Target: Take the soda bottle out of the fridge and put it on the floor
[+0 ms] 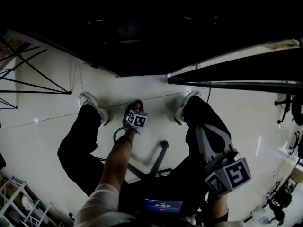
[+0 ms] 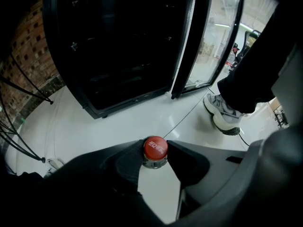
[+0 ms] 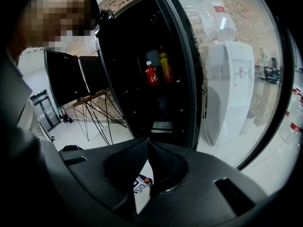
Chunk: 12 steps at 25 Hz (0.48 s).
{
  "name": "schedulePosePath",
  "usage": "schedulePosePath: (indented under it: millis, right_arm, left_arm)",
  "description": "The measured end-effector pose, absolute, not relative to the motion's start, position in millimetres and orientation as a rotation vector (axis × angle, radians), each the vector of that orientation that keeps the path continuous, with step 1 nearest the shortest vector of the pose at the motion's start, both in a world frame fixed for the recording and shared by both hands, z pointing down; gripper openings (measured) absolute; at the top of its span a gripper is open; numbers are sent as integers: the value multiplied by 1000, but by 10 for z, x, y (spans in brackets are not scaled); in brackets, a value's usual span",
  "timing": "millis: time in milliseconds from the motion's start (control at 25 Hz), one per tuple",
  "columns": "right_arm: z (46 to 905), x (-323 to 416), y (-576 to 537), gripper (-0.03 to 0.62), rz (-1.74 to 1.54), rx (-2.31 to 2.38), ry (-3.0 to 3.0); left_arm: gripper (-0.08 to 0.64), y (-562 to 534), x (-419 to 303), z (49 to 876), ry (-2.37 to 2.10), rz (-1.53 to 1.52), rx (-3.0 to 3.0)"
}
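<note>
One soda bottle [image 2: 155,149] sits clamped between the left tongs [image 2: 155,156].

Trousers [image 1: 75,145]: black, loose
Trainers [image 1: 90,100]: white with grey trim, one pair
Sleeve [image 1: 99,202]: white, short, left arm
Wristband [image 1: 125,139]: dark, left wrist
Left gripper [image 1: 136,107]: black shell; white cube [image 1: 138,119] bearing black square markers
Right gripper [image 3: 147,143]: dark grey moulded shell, ribbed black fingers [image 3: 128,162]; larger-looking marker cube of the same kind

floor [image 2: 118,122]: glossy white, under left gripper [image 2: 155,154] | brick wall [image 2: 26,65]: up-left of it | white water dispenser [image 3: 232,89]: ahead-right of right gripper [image 3: 148,143] | black cross-braced stand [image 3: 89,99]: ahead-left of it | light: bright glare on floor
</note>
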State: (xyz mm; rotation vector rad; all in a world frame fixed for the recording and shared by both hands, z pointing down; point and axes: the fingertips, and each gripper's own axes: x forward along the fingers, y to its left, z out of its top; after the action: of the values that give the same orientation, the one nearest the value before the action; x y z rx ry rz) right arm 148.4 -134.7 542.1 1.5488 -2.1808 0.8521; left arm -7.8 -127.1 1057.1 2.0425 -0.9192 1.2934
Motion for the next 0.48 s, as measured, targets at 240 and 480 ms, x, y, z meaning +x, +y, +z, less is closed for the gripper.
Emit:
schedulePosePath:
  millis: [240,480]
  right_arm:
    - [5422,1464,-1367,15,855,1547,-2189]
    - [5448,1463,-1373,15,871,1547,-2188]
  left_arm:
    - [147,-1229,-72,10643,-908,1311,2033]
    - [146,-1240,-31,10660,-904,1322,2046]
